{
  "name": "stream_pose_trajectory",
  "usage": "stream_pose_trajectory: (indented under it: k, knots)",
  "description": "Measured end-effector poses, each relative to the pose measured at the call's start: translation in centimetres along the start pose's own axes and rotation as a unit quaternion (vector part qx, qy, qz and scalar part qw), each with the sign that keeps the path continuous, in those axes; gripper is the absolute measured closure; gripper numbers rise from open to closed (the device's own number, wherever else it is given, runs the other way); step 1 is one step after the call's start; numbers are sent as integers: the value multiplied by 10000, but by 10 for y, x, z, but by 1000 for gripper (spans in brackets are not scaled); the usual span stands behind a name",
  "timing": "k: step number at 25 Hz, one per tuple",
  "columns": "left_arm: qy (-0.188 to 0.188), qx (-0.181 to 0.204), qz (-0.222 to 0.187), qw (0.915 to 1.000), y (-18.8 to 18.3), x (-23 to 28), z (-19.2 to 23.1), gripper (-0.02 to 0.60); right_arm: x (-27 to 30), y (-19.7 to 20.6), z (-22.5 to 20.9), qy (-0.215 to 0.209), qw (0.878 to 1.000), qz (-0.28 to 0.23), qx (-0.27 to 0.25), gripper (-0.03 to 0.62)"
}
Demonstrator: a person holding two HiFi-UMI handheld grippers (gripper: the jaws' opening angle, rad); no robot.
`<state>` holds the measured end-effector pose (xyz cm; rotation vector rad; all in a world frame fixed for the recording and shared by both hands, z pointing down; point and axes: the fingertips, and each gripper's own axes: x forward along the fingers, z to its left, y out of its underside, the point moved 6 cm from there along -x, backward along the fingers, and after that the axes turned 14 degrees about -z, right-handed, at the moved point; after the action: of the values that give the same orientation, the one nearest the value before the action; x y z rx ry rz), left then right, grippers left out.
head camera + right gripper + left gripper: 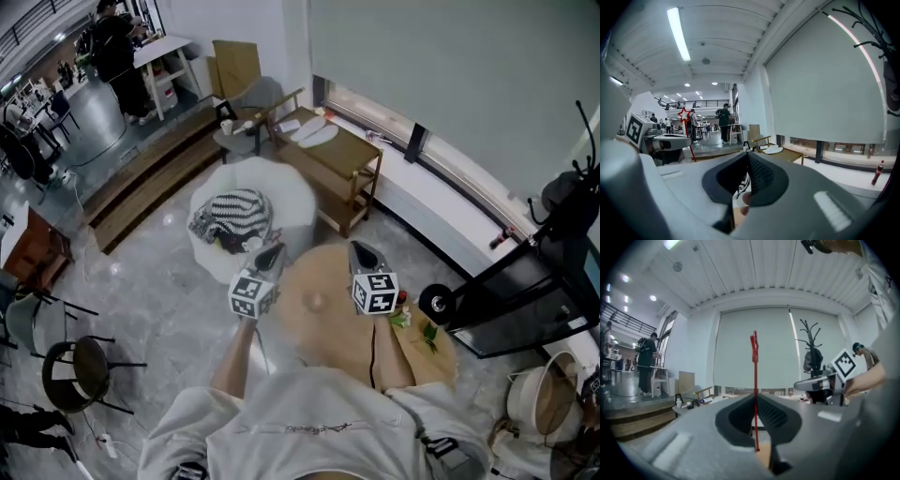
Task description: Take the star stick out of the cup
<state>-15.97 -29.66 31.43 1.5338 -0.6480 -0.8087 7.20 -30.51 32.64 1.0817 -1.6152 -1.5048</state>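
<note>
A thin red star stick (755, 380) stands upright, pinched between the jaws of my left gripper (756, 398). In the right gripper view its outlined red star (684, 114) tops the stick above the left gripper (661, 139). I cannot make the stick out in the head view. There my left gripper (273, 250) and right gripper (362, 249) hover side by side over a round wooden table (427, 361). A small pale cup-like thing (317, 302) sits on that table between them. My right gripper (749, 157) has its jaws together with nothing plainly held.
A white round pouf (302, 202) carrying a striped cloth (242, 214) stands just beyond the table. Behind it is a wooden side table (339, 155). Green leaves (424, 333) lie at the round table's right edge. A black frame (525, 281) is to the right, chairs (80, 370) to the left.
</note>
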Motion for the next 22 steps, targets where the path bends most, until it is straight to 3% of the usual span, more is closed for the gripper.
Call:
stream_pose_trajectory:
  k: [10, 22]
  knots:
    - [17, 100, -221, 9997, -27, 10, 10, 577, 17, -18, 23, -231, 9996, -102, -148, 591]
    - [97, 121, -303, 9994, -26, 21, 20, 577, 30, -24, 23, -272, 9992, -165, -240, 591]
